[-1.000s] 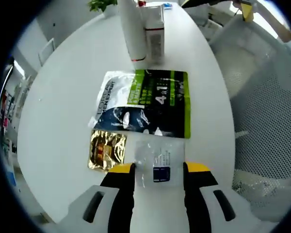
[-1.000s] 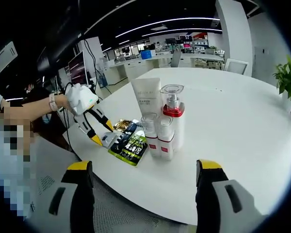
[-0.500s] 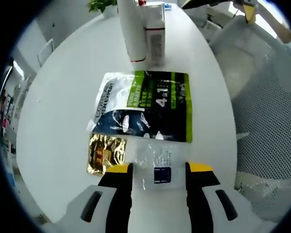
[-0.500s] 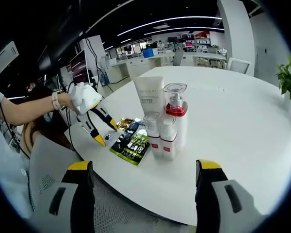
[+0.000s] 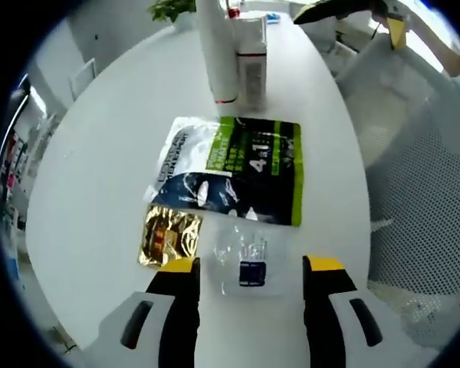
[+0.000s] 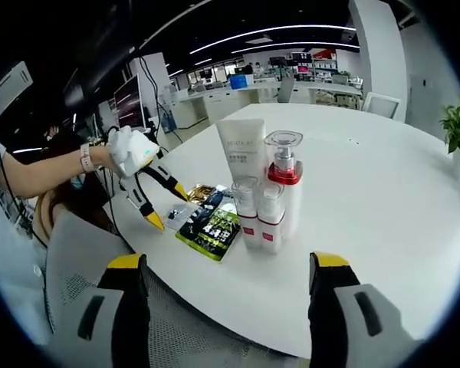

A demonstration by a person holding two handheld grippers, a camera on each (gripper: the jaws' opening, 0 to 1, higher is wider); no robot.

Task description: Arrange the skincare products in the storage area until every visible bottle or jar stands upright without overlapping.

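We hold the left tool spread over a clear sachet lying flat on the tabletop beside the green pouch; right tool spread, bottles upright beyond.

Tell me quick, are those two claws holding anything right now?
Left gripper: open, holding nothing, over a clear sachet.
Right gripper: open, empty.

Glossy gold foil sachet, crinkled and shining; clear plastic sachet beside it; green-and-black pouch glossy too, all on a smooth matt white bench.
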